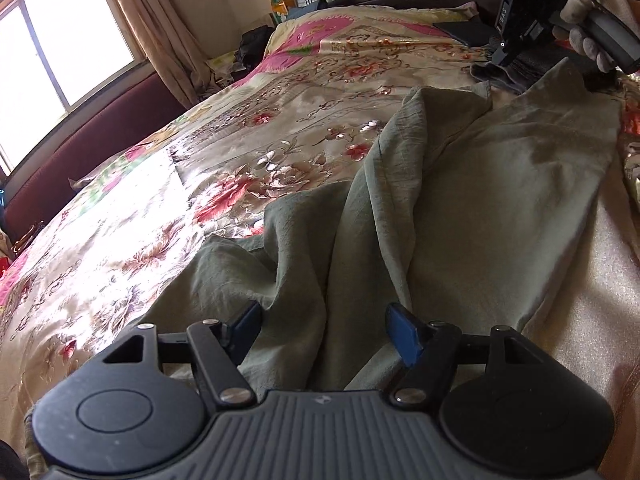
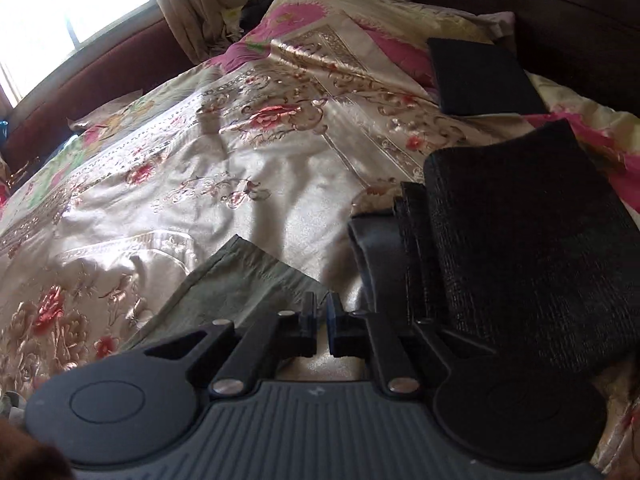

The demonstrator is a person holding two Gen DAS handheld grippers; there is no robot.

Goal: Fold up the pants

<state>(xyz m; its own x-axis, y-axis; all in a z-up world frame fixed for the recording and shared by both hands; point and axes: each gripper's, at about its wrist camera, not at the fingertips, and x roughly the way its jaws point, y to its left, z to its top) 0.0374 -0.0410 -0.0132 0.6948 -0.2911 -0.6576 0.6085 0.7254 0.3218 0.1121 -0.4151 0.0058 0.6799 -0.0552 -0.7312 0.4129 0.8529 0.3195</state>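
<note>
The grey-green pants (image 1: 460, 200) sprawl rumpled over the floral bedspread (image 1: 240, 120), their near end hidden under the wide-open left gripper (image 1: 324, 330), while at two o'clock the right gripper (image 2: 322, 318) pinches one hem corner, dark folded clothes (image 2: 520, 248) just beside.

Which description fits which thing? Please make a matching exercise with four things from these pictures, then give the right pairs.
Things:
1. pants
2. left gripper
3. right gripper
4. bedspread

Descriptions:
a. floral, cream and pink
b. jaws apart, cloth between them
c. grey-green, crumpled
d. jaws nearly together, at the cloth's corner

Pairs: 1-c, 2-b, 3-d, 4-a
</note>
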